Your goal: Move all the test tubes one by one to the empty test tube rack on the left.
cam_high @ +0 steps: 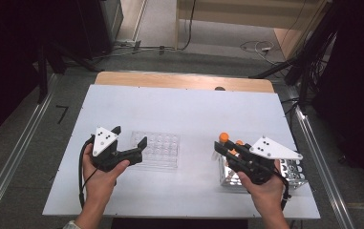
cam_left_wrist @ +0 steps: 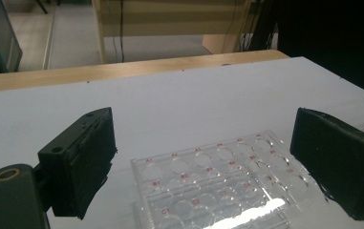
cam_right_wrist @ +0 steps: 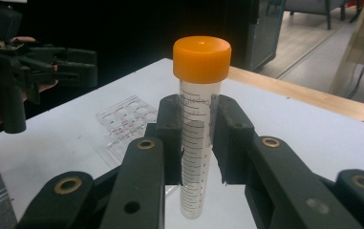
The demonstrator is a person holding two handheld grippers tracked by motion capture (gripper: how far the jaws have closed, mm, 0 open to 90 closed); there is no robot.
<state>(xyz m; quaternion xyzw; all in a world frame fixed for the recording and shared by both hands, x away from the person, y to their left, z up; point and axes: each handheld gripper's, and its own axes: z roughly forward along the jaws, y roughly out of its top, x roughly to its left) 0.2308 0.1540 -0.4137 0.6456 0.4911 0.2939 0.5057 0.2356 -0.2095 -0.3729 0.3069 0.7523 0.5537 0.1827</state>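
Over the metal rack [cam_high: 296,174], the right gripper [cam_right_wrist: 201,138] squeezes an orange-capped tube [cam_right_wrist: 198,124] upright so nothing spills. The left gripper [cam_left_wrist: 203,157] hangs wide open above the clear well plate [cam_left_wrist: 218,186], holding nothing.

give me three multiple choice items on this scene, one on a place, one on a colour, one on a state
1. Where does the clear well plate lie?
A. on the white table, in front of the left gripper
B. on the floor
C. on top of the metal rack

2. What colour is the cap of the tube in the right gripper?
A. blue
B. orange
C. green

3. How do the left gripper's fingers stand?
A. shut on the plate
B. shut on a tube
C. open, holding nothing

Answers:
1 A: the high view shows the plate flat on the table by the left gripper.
2 B: the right gripper view shows an orange cap.
3 C: the left gripper view shows the fingers wide apart, clear of the plate.
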